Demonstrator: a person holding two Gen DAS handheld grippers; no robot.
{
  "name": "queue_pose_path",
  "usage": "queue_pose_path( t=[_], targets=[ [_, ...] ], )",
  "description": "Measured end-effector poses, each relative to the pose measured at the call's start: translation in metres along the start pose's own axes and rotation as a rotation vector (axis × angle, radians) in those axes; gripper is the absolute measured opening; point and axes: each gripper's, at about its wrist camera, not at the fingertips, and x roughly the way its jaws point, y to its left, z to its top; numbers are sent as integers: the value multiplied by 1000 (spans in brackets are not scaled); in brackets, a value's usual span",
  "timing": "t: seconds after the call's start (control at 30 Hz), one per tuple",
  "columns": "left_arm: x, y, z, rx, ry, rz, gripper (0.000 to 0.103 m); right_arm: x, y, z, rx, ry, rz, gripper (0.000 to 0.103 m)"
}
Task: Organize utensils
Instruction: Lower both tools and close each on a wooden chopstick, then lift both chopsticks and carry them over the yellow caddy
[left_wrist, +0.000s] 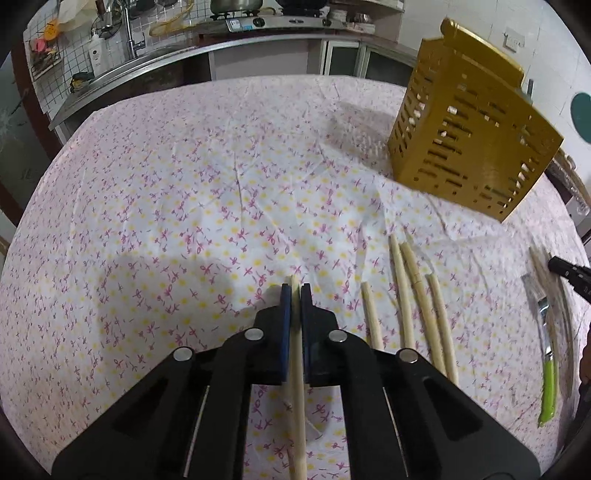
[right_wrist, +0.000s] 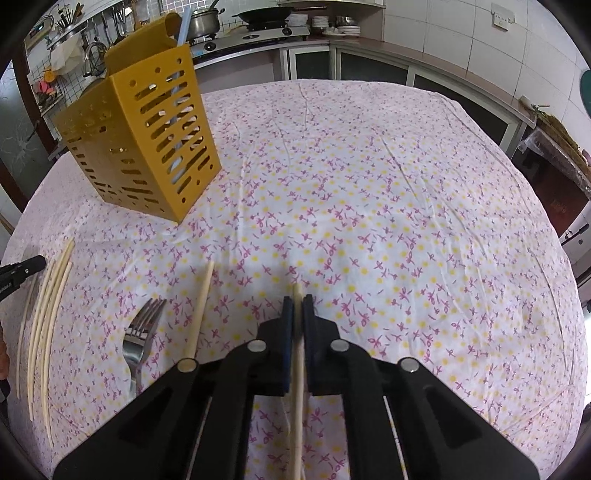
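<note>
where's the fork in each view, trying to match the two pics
Left wrist view: the fork lies at the far right edge, green handle toward the camera.
Right wrist view: the fork lies lower left, tines pointing away, handle hidden behind the gripper body.
Shared landmark: the yellow slotted utensil holder.

Black hand-held gripper (left_wrist: 295, 291), blue pads, silver screws

The worktop (right_wrist: 369, 184) has lots of bare cloth in the middle and on the far side, so a tool can move there with ease. The yellow holder (right_wrist: 147, 140) stands tall and blocks one part. A row of loose chopsticks (left_wrist: 417, 314) and a fork (right_wrist: 142, 332) lie flat between the two tools, so the room there is tight.
</note>
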Motion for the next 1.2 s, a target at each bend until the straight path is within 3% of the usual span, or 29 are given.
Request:
queue_pose_path(
  t=[0.43,0.87,1.2],
  targets=[
    [-44,-8,17,12,-108,-58,3,-41,0,18,7,-119,35,6],
    [-52,-9,17,37,-122,-46,3,-61,-4,13,32,-188,59,6],
    [-76,-7,21,40,-197,-28,3,-82,1,15,17,-254,62,6]
  ],
)
